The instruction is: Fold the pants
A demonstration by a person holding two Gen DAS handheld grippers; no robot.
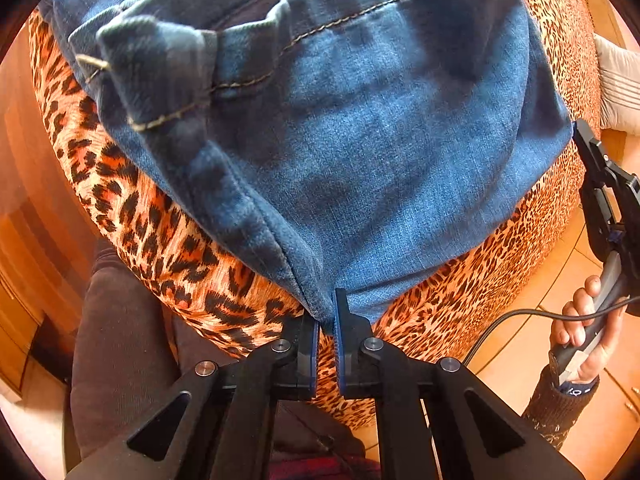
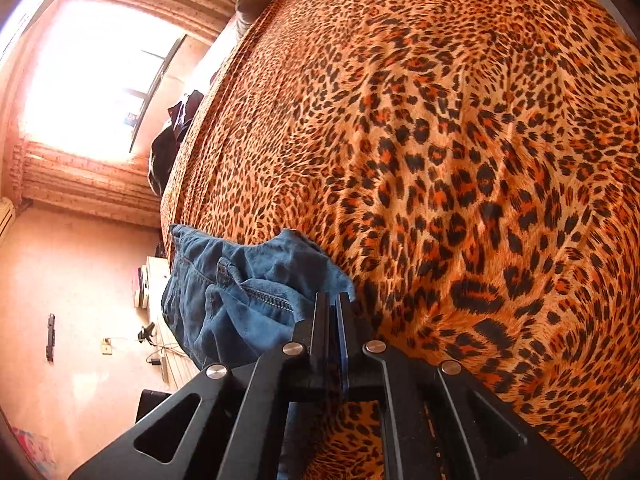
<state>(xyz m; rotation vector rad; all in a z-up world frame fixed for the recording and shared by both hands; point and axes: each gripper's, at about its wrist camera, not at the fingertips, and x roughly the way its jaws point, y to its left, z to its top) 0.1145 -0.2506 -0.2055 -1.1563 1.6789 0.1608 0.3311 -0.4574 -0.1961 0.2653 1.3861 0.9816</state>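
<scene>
Blue denim pants lie spread on a leopard-print bedspread; a stitched seam and a belt loop show toward the top. My left gripper is shut on the near edge of the denim, and cloth runs between its blue pads. At the right edge of the left wrist view, my right gripper touches the pants' right corner, held by a hand. In the right wrist view the right gripper is shut on bunched denim, whose zipper shows just left of the fingers.
The bedspread stretches far ahead and right of the right gripper. A person's dark-trousered leg stands against the bed's near edge. A pale pillow lies far right. Dark clothing hangs at the bed's far edge, near a bright window.
</scene>
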